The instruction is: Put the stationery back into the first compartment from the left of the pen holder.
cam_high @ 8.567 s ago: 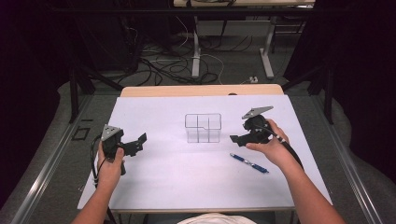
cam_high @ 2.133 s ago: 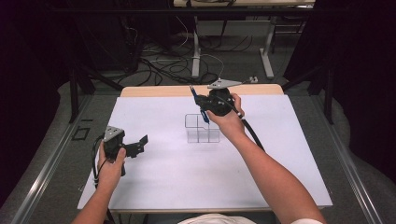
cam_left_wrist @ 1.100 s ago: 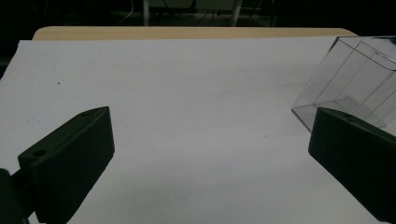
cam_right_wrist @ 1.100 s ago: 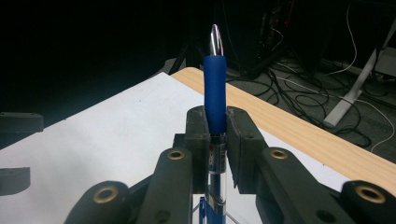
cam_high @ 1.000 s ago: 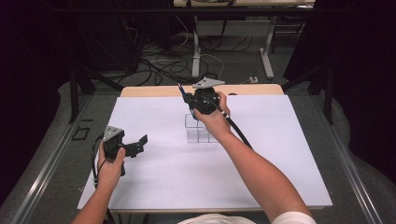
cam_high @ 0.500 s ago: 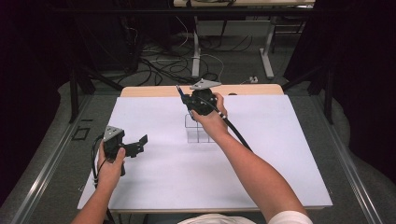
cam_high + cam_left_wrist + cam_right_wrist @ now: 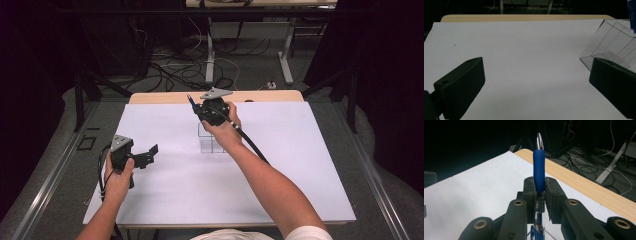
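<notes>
Since the earliest frame, the pen (image 7: 539, 170) has left the white sheet and the right gripper (image 7: 199, 107) has carried it from the near right of the table up over the clear compartment box (image 7: 212, 141); within the last second that hand has barely shifted. Its jaws are pinched narrow on the pen, as the right gripper view shows: the blue grip section stands between the two pads with the metal tip pointing away from the camera, and the clear barrel runs back down between the jaws. From the high view, the pen's blue end pokes out at the far left of the gripper, above the far side of the box. By contrast the left gripper (image 7: 145, 155) rests where it was near the left edge of the white sheet (image 7: 170, 190), jaws wide apart with nothing between them, the box standing off to its right.
</notes>
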Available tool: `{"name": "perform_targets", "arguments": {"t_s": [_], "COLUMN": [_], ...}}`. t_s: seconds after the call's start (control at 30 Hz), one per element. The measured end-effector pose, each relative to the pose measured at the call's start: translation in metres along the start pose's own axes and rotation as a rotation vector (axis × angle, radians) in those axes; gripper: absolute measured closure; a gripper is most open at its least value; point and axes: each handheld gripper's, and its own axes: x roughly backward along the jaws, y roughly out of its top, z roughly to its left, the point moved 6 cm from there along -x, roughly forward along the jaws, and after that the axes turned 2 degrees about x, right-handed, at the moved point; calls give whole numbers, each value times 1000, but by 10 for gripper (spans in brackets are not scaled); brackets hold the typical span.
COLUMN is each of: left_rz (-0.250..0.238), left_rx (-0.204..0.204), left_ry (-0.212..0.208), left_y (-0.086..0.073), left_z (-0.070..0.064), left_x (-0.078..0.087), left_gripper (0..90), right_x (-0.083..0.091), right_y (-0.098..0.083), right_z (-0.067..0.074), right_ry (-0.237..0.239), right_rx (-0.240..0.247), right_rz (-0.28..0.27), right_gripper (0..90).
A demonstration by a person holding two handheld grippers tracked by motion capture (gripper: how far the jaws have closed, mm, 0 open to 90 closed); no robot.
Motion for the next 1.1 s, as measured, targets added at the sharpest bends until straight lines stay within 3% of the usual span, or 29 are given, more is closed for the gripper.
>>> {"name": "perform_targets", "arguments": {"t_s": [0.3,0.5,0.77,1.1], "left_rz": [-1,1,4,6], "left_rx": [-1,1,1,-2], "left_ry": [0,5,8,8], "left_y": [0,0,-1,-1], "left_z": [0,1,1,1], "left_x": [0,0,-1,-1], "left_gripper": [0,0,0,0], "right_x": [-2,-3,-5,-2], "right_y": [-9,-13,-25,-36], "right_z": [4,6,4,3], "right_ry": [-1,-11,-24,-61], "right_rx": [11,15,-66,-95], "right_rz": [38,22,26,-5], "right_gripper": [797,798,797,797]}}
